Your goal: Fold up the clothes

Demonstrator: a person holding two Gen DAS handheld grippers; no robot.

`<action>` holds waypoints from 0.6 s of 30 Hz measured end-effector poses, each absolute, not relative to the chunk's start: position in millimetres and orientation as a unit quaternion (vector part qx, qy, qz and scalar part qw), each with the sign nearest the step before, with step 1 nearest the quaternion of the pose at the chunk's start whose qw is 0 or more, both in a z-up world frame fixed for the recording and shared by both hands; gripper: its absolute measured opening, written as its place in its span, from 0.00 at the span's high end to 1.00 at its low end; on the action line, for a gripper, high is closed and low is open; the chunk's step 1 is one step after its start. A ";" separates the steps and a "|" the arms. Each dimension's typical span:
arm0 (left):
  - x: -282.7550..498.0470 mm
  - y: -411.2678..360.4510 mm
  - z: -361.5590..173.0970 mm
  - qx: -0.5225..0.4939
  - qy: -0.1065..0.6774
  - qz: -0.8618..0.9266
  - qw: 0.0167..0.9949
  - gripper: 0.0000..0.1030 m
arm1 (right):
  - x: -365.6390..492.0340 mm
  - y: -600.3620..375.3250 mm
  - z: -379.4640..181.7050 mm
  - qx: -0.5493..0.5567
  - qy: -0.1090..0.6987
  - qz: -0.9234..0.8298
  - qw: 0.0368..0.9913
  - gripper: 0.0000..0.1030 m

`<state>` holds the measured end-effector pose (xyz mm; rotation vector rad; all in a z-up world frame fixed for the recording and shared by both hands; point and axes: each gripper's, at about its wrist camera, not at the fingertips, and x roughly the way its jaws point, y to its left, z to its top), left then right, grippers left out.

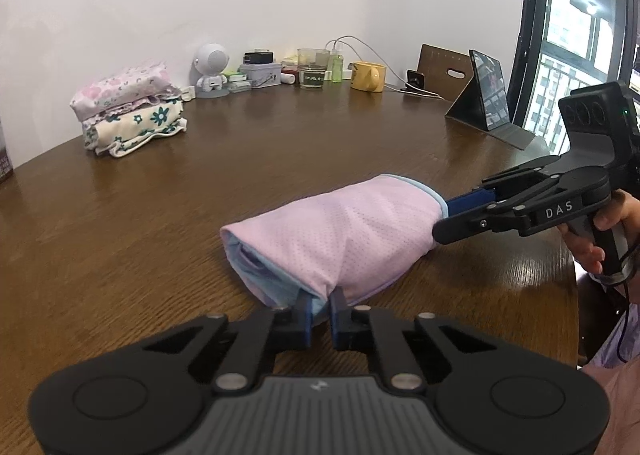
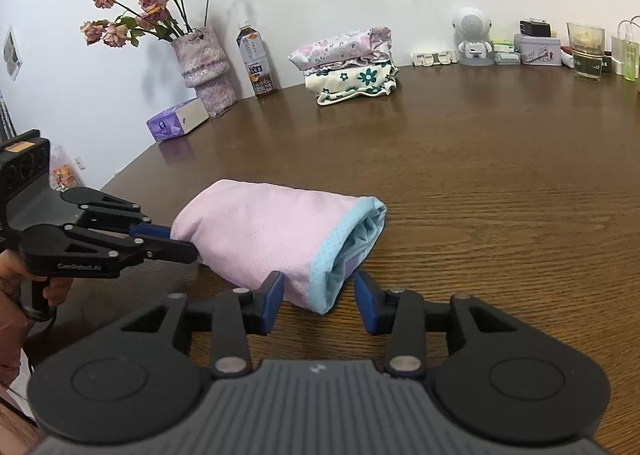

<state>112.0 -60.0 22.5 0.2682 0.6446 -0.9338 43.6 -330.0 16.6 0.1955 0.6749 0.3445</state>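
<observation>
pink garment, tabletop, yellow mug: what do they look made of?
Pink garment: thin perforated mesh knit, matte, light blue trim; tiny holes show, likely synthetic.
Tabletop: dark brown wood or wood-look veneer, semi-gloss; grain lines and soft reflections.
Yellow mug: probably glazed ceramic; smooth, slight sheen, too small to be sure.

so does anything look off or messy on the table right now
Nothing stands out. The pink garment lies as a folded bundle between both hand-held grippers, and the two folded floral clothes sit stacked near the wall.
</observation>
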 end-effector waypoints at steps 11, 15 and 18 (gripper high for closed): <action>101.1 -64.2 21.3 0.130 0.300 -0.430 0.842 0.94 | 37.0 -322.6 18.3 0.080 0.334 0.153 0.927 0.55; 100.9 -65.3 21.0 0.130 0.300 -0.426 0.844 0.94 | 31.6 -315.5 18.9 0.071 0.336 0.158 0.926 0.56; 99.6 -65.6 21.1 0.130 0.299 -0.424 0.845 0.94 | 27.6 -310.1 19.4 0.065 0.337 0.162 0.925 0.58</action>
